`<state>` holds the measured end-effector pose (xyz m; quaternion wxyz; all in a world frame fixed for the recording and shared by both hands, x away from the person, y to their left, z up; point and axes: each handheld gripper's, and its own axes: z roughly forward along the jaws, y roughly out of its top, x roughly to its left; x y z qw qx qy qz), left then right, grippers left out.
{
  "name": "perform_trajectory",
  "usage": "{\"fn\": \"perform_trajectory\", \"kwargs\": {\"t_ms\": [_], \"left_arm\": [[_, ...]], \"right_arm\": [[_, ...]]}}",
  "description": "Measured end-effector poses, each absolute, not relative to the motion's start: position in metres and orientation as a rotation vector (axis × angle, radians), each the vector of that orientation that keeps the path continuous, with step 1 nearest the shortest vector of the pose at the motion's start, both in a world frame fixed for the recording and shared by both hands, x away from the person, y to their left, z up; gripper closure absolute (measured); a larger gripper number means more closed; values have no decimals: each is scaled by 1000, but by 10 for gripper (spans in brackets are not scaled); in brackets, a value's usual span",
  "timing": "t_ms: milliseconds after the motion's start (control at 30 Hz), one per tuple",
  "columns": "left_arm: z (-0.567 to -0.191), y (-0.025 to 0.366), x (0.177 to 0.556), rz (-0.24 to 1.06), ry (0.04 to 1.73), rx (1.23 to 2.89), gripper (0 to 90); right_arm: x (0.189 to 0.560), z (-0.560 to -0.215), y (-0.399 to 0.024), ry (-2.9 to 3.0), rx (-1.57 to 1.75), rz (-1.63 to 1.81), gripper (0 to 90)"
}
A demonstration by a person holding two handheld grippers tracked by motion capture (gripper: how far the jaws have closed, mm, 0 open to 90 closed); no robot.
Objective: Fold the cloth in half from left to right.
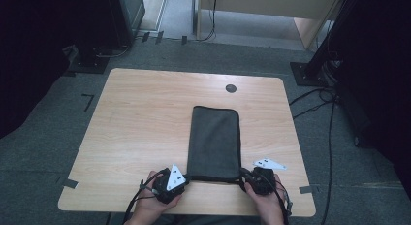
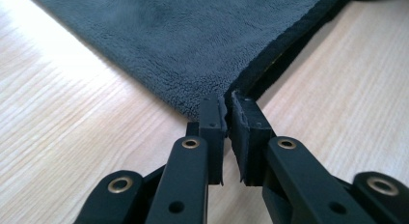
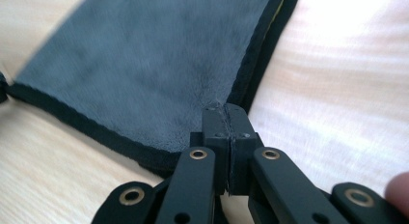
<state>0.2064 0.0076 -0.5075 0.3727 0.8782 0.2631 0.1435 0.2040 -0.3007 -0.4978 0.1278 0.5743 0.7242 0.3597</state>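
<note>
A dark grey folded towel [image 1: 214, 142] lies lengthwise on the wooden table [image 1: 140, 118], its short near edge by the table's front. My left gripper [image 1: 187, 176] is at the towel's near-left corner. In the left gripper view the jaws of the left gripper [image 2: 227, 105] pinch the black-hemmed tip of the towel [image 2: 193, 40]. My right gripper [image 1: 243, 176] is at the near-right corner. In the right gripper view the right gripper [image 3: 225, 110] has its jaws pressed together on the hem of the towel [image 3: 144, 64]. Both corners lie low on the table.
A round black grommet [image 1: 231, 88] sits in the tabletop behind the towel. Bare wood stretches left of the towel. Cables [image 1: 315, 101] and a black stand base [image 1: 308, 72] are on the floor at the right, and another stand [image 1: 89, 60] is at the far left.
</note>
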Motion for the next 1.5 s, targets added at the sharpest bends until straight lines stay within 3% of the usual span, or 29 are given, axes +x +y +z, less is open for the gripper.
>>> {"fn": "perform_trajectory", "kwargs": {"t_ms": [67, 300, 500, 700, 933, 1033, 1333, 1500], "left_arm": [[-509, 8, 207, 350, 660, 2272, 793], [-498, 20, 211, 202, 607, 2124, 579], [-502, 23, 226, 200, 770, 2041, 508], [-515, 13, 231, 203, 865, 2142, 469], [-517, 5, 221, 337, 797, 2216, 424], [-518, 5, 220, 335, 794, 2214, 394], [-511, 17, 230, 227, 858, 2082, 344], [-513, 8, 233, 286, 893, 2131, 348]], "right_arm": [[205, -502, -301, 2143, 1678, 1013, 887], [205, -496, -306, 2067, 1670, 1034, 674], [216, -479, -298, 1968, 1575, 1065, 556], [255, -470, -264, 2018, 1469, 1046, 460], [334, -491, -239, 1954, 1567, 972, 409], [350, -504, -233, 1941, 1562, 914, 392], [352, -519, -228, 1925, 1553, 880, 372], [352, -520, -226, 1917, 1544, 876, 372]]}}
